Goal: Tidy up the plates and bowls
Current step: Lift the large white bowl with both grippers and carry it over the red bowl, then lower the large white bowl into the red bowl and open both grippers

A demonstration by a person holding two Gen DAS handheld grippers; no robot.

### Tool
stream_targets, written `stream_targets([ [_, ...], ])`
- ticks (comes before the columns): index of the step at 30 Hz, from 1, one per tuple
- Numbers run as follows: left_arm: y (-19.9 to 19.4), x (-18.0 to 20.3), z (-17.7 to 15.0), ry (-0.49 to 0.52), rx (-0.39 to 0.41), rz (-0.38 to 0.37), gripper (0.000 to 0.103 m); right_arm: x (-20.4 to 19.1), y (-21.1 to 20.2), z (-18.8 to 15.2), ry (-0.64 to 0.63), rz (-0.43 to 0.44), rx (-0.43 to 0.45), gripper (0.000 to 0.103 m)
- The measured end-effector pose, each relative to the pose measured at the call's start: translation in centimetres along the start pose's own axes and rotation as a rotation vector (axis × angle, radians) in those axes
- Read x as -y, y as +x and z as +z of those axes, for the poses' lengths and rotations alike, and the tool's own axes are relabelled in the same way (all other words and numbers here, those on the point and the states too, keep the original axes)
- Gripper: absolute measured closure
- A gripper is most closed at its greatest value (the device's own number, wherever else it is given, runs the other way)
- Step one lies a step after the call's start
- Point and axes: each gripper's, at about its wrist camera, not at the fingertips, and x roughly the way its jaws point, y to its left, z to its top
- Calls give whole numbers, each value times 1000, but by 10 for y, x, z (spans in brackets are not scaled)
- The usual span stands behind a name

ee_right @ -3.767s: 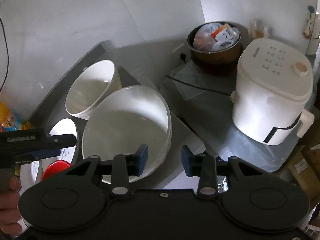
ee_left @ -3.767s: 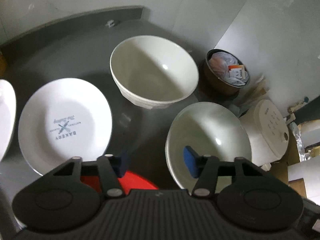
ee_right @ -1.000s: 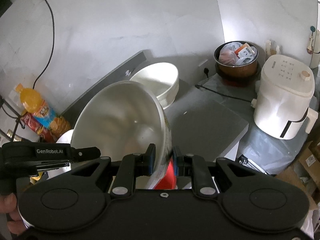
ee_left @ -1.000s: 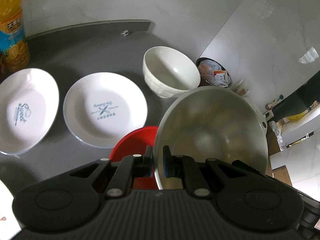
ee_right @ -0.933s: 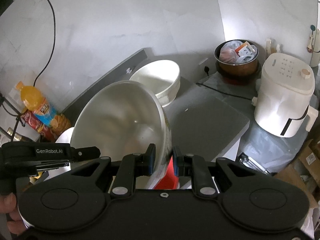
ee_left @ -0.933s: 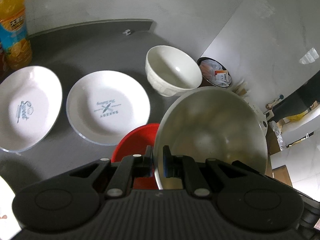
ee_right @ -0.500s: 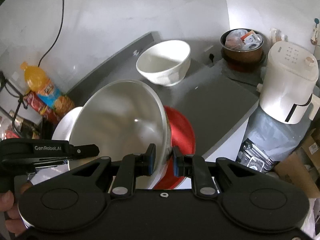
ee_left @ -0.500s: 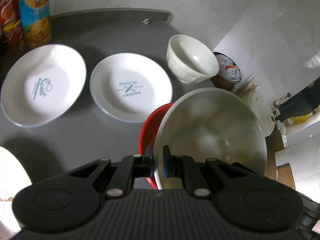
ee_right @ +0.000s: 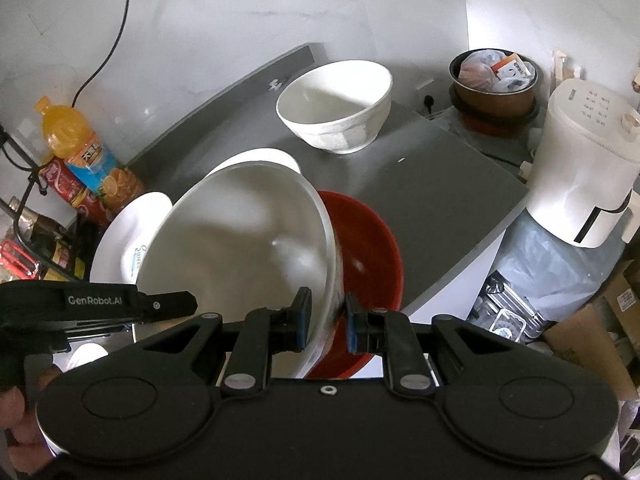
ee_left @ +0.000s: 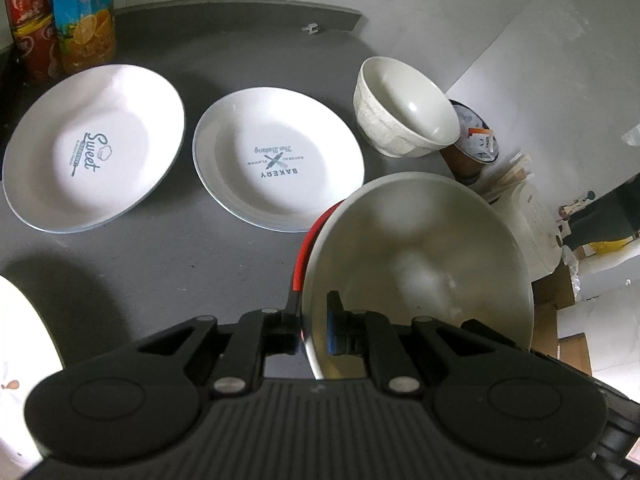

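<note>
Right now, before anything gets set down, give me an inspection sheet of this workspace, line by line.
Surface: dark grey counter, matte.
Job's things: large white bowl held tilted over red bowl; smaller white bowl at the back; Sweet plate and Bakery plate side by side.
Clutter: orange drink bottle, red packet.
Grippers: left gripper and right gripper each shut on the large white bowl's rim.
Cables: black cable down the wall.
Surroundings: white appliance, brown pot holding bags, cardboard boxes.
</note>
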Motion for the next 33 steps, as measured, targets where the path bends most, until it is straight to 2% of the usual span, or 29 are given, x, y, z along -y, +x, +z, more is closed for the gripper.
stream_targets([
  [15, 14, 9, 10, 9, 19, 68, 91, 8, 28, 8, 4, -14, -73, 85],
  [18, 17, 7, 11, 8, 11, 79, 91, 12, 33, 9, 17, -45, -78, 86],
  [23, 25, 0, 11, -8, -26, 86, 91, 15, 37, 11, 29, -48, -94, 86],
  [26, 25, -2, 11, -8, -39, 89, 91, 11, 38, 15, 35, -53, -117, 78],
  [28, 22, -2, 14, -6, -40, 89, 88, 7, 35, 17, 27, -38, -120, 65],
  [30, 19, -1, 16, 0, -36, 89, 77, 4, 30, 18, 19, -36, -109, 60],
  [33, 12, -1, 19, 9, -19, 94, 63, -3, 17, 19, -8, -61, -71, 46],
])
